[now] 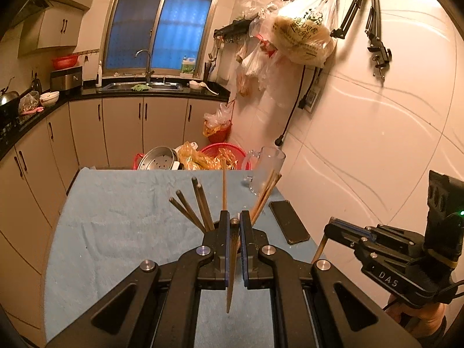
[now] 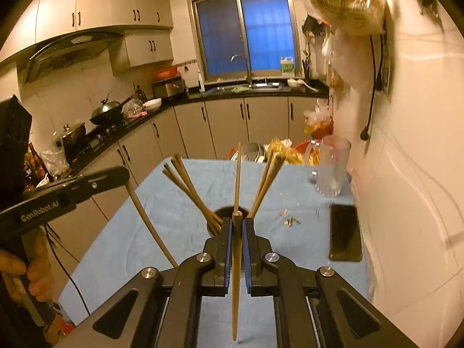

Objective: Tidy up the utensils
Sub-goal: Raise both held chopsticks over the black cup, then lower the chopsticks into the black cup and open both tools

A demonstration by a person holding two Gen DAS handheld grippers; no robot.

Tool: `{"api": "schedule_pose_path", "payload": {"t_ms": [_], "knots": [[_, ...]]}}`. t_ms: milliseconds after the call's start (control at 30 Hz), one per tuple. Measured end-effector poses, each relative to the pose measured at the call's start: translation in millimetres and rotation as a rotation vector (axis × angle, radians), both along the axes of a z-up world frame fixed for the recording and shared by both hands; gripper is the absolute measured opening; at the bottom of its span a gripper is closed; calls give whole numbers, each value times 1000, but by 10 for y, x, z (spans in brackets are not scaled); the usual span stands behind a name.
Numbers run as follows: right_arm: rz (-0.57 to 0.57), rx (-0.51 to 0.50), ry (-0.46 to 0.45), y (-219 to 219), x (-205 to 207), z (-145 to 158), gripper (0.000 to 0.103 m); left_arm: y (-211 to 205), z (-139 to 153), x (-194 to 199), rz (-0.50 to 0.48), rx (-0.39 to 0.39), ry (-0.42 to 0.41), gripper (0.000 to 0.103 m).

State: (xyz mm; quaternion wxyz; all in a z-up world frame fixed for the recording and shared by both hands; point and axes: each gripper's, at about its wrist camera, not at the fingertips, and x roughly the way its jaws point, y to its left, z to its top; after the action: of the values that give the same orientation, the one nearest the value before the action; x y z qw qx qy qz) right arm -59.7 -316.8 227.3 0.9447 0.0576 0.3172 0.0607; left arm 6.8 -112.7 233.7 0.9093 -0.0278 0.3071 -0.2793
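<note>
My left gripper (image 1: 233,218) is shut on a wooden chopstick (image 1: 232,275) that runs back between its blue pads. My right gripper (image 2: 237,221) is shut on another chopstick (image 2: 236,275) in the same way. Just beyond both grippers stands a dark round holder (image 2: 229,211) on the blue cloth, with several chopsticks (image 2: 185,182) fanned out of it. In the left wrist view these chopsticks (image 1: 200,203) rise behind the fingers, which hide the holder. Each view also shows the other gripper at its side, with its chopstick hanging down.
A blue cloth (image 1: 121,226) covers the table. A glass mug (image 2: 330,168) stands at the far right by the wall, with a black phone (image 2: 345,233) nearer and small scraps (image 2: 290,220) beside it. Red baskets and a steamer pot (image 1: 159,159) sit behind the table.
</note>
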Motion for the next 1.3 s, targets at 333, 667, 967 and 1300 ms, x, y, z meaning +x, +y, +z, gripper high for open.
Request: {"api": "schedule_pose_path", "payload": {"t_ms": [333, 667, 967, 1300], "knots": [[-15, -23, -100, 43, 60, 480, 8, -36, 316, 29, 5, -7, -59, 6], [-52, 1, -170, 19, 137, 696, 8, -93, 513, 107, 51, 17, -145, 6], [-92, 14, -213, -58, 251, 763, 8, -111, 467, 277, 91, 11, -158, 6], [-102, 0, -212, -82, 392, 765, 8, -127, 509, 333, 70, -5, -158, 6]]}}
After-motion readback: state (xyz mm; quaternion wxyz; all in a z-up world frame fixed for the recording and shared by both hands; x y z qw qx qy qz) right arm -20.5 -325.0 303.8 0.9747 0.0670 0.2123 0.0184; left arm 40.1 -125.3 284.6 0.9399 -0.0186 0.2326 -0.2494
